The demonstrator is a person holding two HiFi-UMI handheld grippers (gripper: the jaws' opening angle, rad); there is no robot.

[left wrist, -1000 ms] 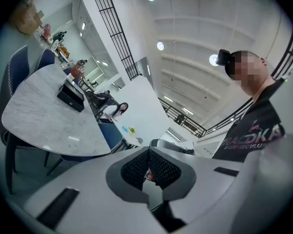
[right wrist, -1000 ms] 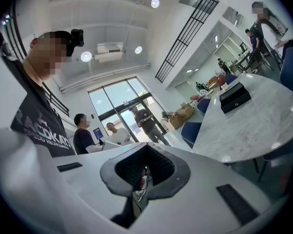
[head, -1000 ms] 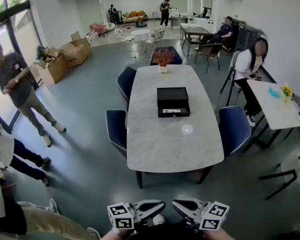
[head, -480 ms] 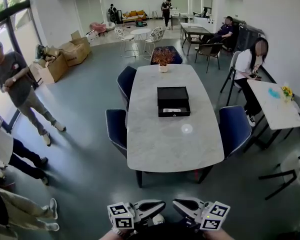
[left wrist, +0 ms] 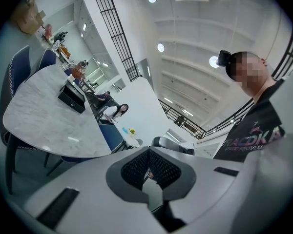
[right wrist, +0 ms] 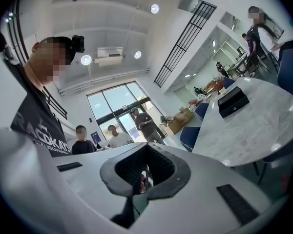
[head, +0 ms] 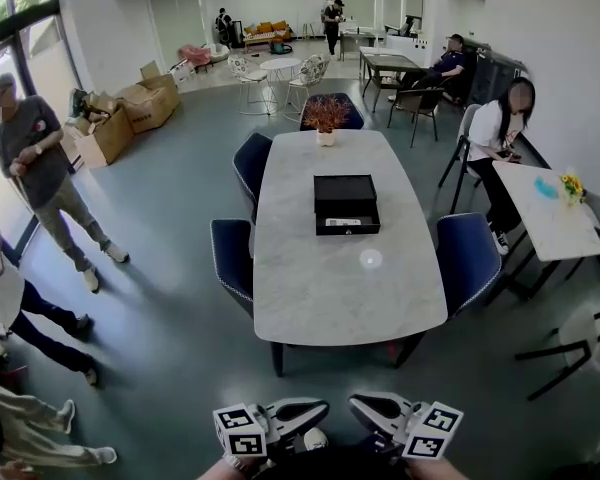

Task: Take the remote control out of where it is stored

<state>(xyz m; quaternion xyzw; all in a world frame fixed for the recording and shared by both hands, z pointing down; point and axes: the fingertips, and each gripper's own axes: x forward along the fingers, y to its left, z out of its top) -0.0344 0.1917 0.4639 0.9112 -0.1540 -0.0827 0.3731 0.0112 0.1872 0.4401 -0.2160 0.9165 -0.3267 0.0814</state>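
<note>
A black box [head: 345, 203] lies shut in the middle of the marble table [head: 350, 288], far ahead of me. No remote control shows in any view. My two grippers are at the bottom edge of the head view, tips turned toward each other: the left gripper [head: 318, 408] and the right gripper [head: 358, 406]. Both are well short of the table. In the left gripper view the left gripper [left wrist: 147, 167] has its pads together with nothing between them, and the box [left wrist: 71, 97] is far off. The right gripper [right wrist: 144, 172] is likewise shut and empty, with the box [right wrist: 233, 101] distant.
Blue chairs [head: 232, 258] [head: 468, 253] stand round the table, and a potted plant [head: 326, 118] sits at its far end. A seated person [head: 500, 133] is by a small white table [head: 550, 213] at right. People [head: 35, 168] stand at left near cardboard boxes [head: 130, 113].
The people at the left have shifted about, and the one at the lower left has moved partly out of view. Both grippers and the box have stayed where they were.
</note>
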